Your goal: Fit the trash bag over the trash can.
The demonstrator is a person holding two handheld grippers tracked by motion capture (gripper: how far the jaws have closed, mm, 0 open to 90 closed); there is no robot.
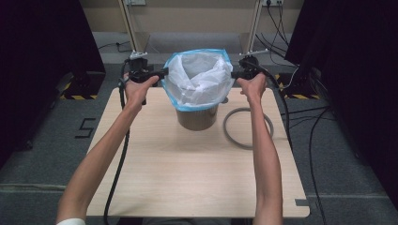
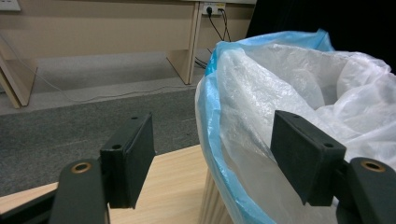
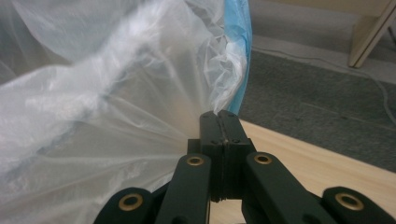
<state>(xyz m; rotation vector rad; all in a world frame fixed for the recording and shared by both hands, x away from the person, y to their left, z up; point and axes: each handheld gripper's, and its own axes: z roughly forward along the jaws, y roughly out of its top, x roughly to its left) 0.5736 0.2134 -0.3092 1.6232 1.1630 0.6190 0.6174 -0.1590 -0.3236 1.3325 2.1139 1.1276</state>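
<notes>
A white plastic bag (image 1: 199, 77) with a blue rim lines a dark round bin (image 1: 197, 118) at the far middle of the table. My left gripper (image 1: 162, 73) is at the bag's left rim. In the left gripper view this gripper (image 2: 212, 128) is open and straddles the blue rim, one jaw outside and one inside the bag (image 2: 299, 79). Below it shows the bin's side (image 2: 215, 205). My right gripper (image 1: 233, 74) is at the bag's right edge. In the right gripper view it (image 3: 219, 114) is shut on a pinch of the bag's film (image 3: 93, 93).
A grey ring (image 1: 226, 133) lies flat on the wooden table (image 1: 187, 178) just right of the bin, under the right forearm. Black cables trail over the floor at the right, and table legs stand behind. Dark curtains flank both sides.
</notes>
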